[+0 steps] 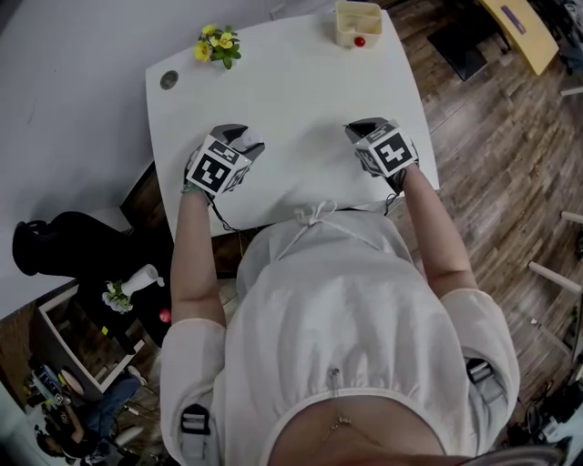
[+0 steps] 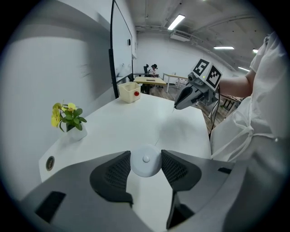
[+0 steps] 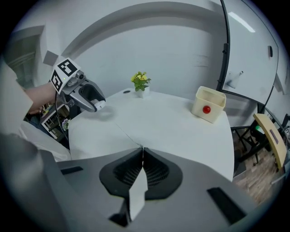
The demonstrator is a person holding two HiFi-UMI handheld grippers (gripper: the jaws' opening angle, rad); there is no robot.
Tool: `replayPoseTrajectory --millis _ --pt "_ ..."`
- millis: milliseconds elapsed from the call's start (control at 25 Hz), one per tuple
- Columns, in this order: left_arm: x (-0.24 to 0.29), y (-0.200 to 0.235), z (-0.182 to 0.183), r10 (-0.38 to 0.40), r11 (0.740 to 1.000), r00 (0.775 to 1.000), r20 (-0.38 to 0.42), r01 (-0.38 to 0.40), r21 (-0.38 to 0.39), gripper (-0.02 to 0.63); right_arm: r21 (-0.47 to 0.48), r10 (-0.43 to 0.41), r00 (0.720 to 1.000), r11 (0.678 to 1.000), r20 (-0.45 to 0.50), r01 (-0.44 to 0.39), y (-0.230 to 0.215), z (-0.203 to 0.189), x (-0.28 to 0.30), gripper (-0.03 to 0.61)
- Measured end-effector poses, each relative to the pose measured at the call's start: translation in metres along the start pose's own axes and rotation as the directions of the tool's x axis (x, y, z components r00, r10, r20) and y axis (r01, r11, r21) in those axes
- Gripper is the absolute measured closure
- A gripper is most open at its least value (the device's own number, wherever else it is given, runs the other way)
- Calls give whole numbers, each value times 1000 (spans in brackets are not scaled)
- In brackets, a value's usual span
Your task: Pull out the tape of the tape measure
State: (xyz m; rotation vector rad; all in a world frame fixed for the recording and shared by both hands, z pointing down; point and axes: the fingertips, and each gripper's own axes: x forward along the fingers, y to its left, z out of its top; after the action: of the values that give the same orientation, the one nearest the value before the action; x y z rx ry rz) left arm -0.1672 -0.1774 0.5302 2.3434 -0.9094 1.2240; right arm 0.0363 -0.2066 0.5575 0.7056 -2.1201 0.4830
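A round white tape measure point(image 2: 145, 164) sits between the jaws of my left gripper point(image 2: 145, 156), whose pads press on both its sides. A thin white tape point(image 3: 118, 128) runs from it low over the white table point(image 1: 291, 100) to my right gripper point(image 3: 142, 152). That gripper is shut on the tape's end, and a white tab point(image 3: 137, 192) shows behind its jaws. In the head view the left gripper point(image 1: 244, 143) and the right gripper point(image 1: 358, 132) hover over the near part of the table, well apart and level with each other. The tape is hard to make out there.
A cream box point(image 1: 357, 23) with a red ball in it stands at the table's far right corner. A small pot of yellow flowers point(image 1: 218, 44) and a round cable hole point(image 1: 168, 79) are at the far left. A wall runs along the far left side; the floor to the right is wood.
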Motion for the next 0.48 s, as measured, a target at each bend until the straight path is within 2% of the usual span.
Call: replayPoseTrajectory --millis 160,280,400,480 --pt "8 -5 -2 -4 1000 1000 -16 4 9 385 -4 -12 1000 1000 -25 11 0 -4 3 569" --pt "12 -4 -2 -9 1000 1000 -7 9 -12 385 -15 -82 996 997 -38 82 -18 -6 2 569" --pt "13 7 -13 39 999 998 -50 -38 19 386 0 -118 991 993 -61 118 -33 -14 1 569" --pt "10 14 -20 56 998 996 -63 -55 23 386 42 -109 992 993 -64 111 -41 -19 0 569"
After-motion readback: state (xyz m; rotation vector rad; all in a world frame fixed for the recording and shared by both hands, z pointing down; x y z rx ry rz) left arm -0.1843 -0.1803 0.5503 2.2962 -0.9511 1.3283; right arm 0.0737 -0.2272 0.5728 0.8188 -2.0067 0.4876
